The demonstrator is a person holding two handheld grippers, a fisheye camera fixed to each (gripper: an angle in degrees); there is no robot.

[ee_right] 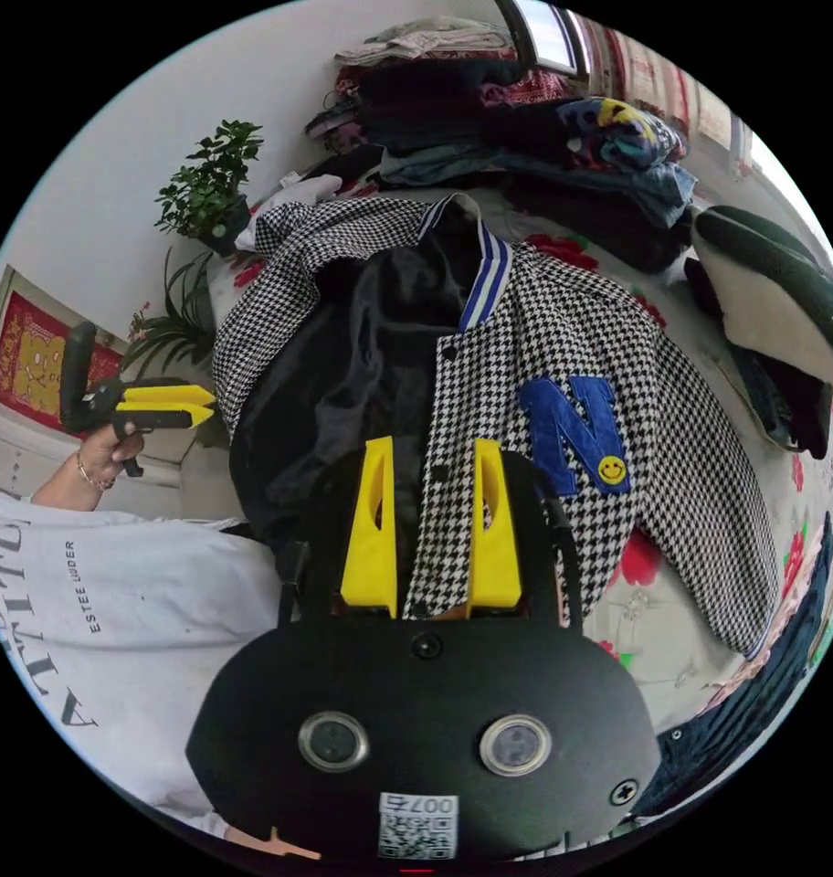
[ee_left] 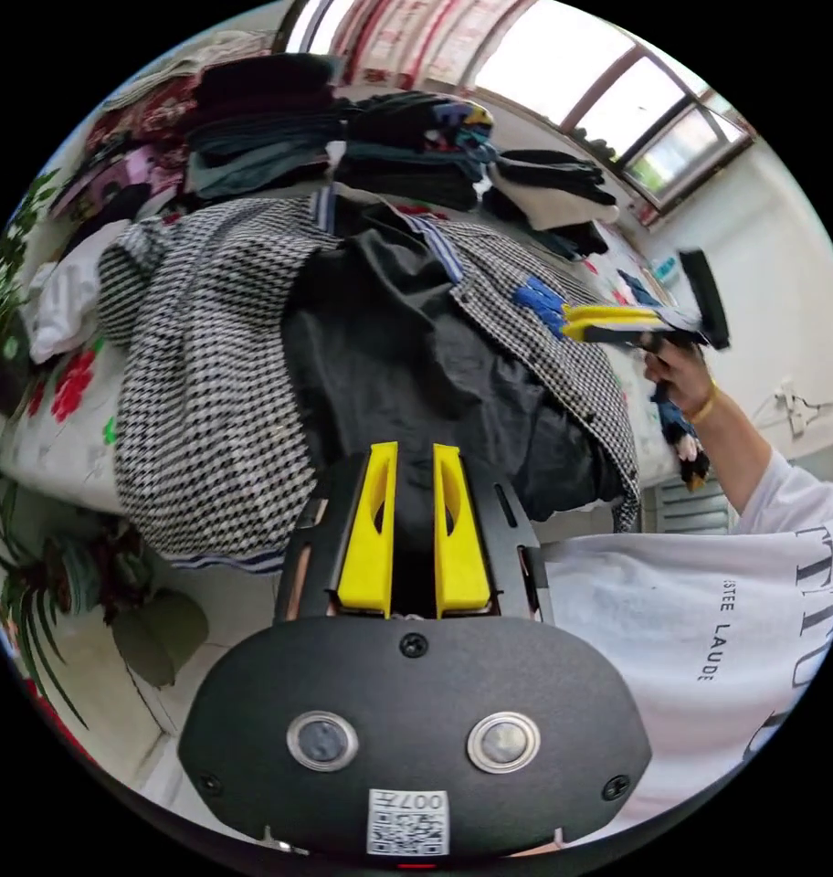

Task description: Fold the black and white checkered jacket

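Lying open on the floral bedspread [ee_right: 681,639], the houndstooth jacket [ee_right: 563,365] runs collar far, hem near and overhanging the bed edge, black lining [ee_left: 416,365] exposed. Stacks of folded clothes [ee_right: 526,119] crowd the far side; potted plant [ee_right: 206,183] far left. Left gripper [ee_left: 415,530] and right gripper [ee_right: 430,525] hover apart from the fabric, jaws parted, grasping nothing.

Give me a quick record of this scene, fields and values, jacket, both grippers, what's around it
jacket: checkered jacket lies open on the bed, black lining showing
patch: blue letter patch on one front panel
left gripper: jaws slightly apart, holding nothing, over the lining
right gripper: jaws apart over the button edge
behind: stacked folded clothes
beside: potted plant
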